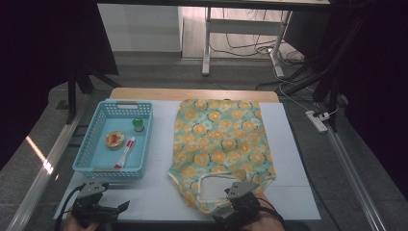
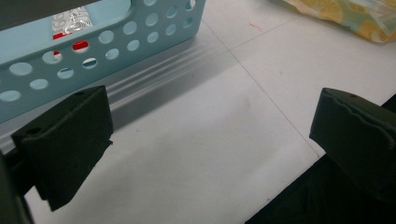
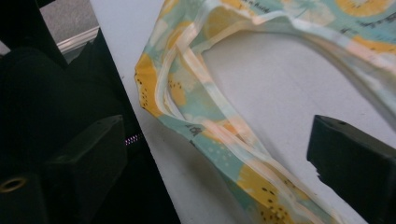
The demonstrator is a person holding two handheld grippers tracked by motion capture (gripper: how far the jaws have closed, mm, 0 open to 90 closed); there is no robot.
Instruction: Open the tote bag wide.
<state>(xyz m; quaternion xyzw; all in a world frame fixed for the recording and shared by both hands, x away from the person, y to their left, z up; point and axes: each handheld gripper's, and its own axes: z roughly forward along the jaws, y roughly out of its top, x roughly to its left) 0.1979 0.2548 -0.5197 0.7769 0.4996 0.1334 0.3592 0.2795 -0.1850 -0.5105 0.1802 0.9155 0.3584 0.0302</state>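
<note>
Jaws apart on both: right gripper [image 1: 230,208] over the floral garment's [image 1: 221,144] near strap, left gripper [image 1: 111,208] near the blue basket [image 1: 85,155].

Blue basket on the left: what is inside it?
In the blue basket lie a red-and-white tube, a green-capped bottle and a round yellow-and-red item. The near wall hides the tube's bottom end.

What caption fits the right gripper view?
Open right gripper straddling the strap of a fruit-print bag on the white table.

Tube [image 2: 70,21] label behind basket [image 2: 116,42] wall, garment [image 2: 345,14] cut off by top edge
</note>
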